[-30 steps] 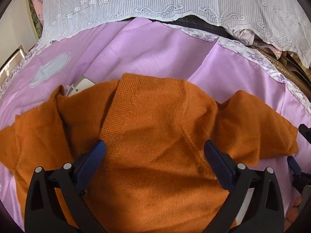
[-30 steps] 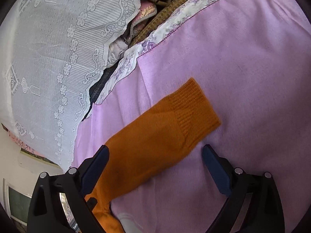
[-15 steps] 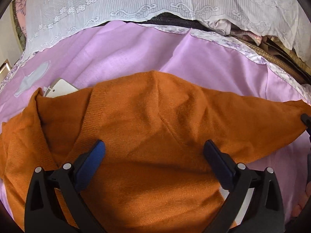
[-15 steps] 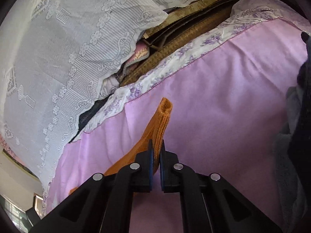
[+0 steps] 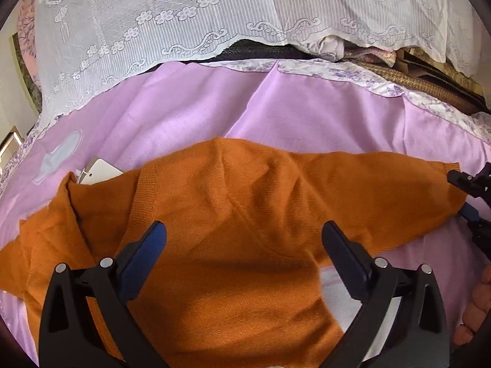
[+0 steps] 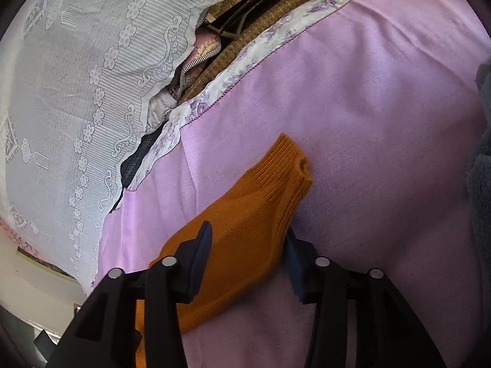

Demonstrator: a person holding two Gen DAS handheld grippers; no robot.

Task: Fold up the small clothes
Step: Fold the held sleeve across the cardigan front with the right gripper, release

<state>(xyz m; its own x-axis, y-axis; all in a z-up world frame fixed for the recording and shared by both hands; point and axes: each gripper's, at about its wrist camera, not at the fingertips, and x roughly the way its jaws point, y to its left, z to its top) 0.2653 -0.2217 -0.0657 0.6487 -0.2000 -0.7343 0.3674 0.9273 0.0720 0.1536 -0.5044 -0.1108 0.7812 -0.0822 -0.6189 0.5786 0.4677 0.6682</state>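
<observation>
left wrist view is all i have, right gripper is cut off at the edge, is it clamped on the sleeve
Observer: No. The right wrist view shows the right gripper open, with the orange sleeve lying between its fingers.
Operator: where's the cuff
Observer: The ribbed cuff juts past the fingertips, over the purple sheet.
Operator: anything to its right
Observer: Grey fluffy fabric at the frame's right edge, apart from the cuff.

Sweater [image 5: 233, 233] hem cut off below; white tag [image 5: 99, 173] half tucked under.
</observation>
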